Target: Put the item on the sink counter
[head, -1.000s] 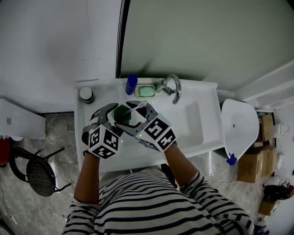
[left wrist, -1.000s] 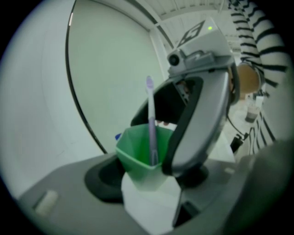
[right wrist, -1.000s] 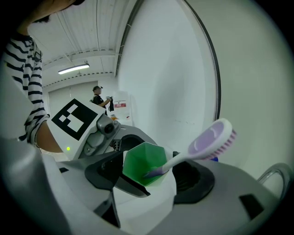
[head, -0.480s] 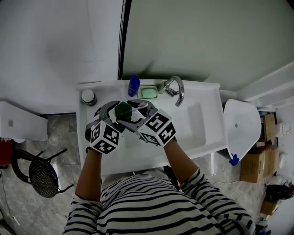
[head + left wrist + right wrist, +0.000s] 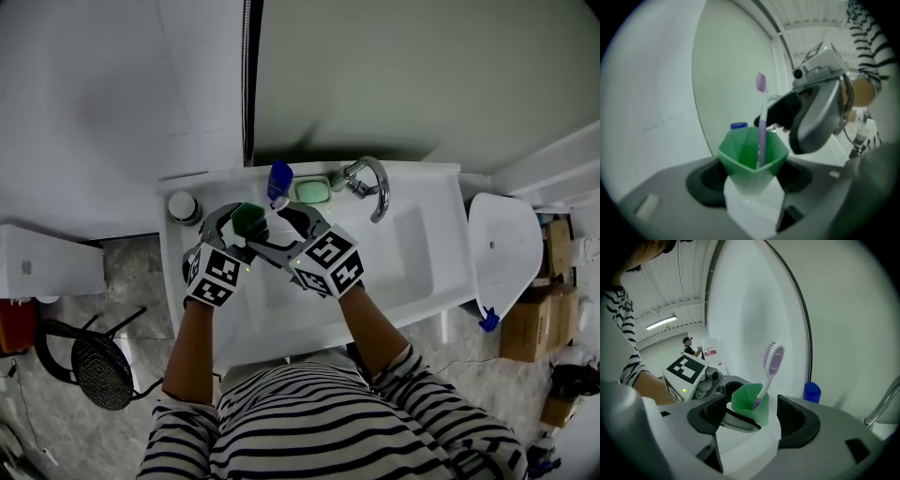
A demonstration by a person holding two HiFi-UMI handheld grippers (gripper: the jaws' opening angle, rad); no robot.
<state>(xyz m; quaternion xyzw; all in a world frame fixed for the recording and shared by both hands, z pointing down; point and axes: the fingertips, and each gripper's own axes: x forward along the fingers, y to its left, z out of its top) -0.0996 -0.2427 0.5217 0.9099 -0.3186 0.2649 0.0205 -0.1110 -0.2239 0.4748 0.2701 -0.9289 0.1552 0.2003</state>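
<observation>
Fingers (image 5: pixel 705 180) of the left gripper (image 5: pixel 246 223) are clamping the green-and-white cup (image 5: pixel 752 161), with a purple toothbrush (image 5: pixel 761 117) standing in it. Right gripper (image 5: pixel 752 419) is bracketing the same cup, its jaws standing apart and not visibly pressing. The cup is being held over the sink counter (image 5: pixel 172 234), left of the faucet (image 5: pixel 373 183).

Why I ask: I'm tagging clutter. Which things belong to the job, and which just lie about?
Job: cup, gripped by the left tool; toothbrush standing in it; sink counter.

Lying about: bottle, soap, jar, tap, stool.
</observation>
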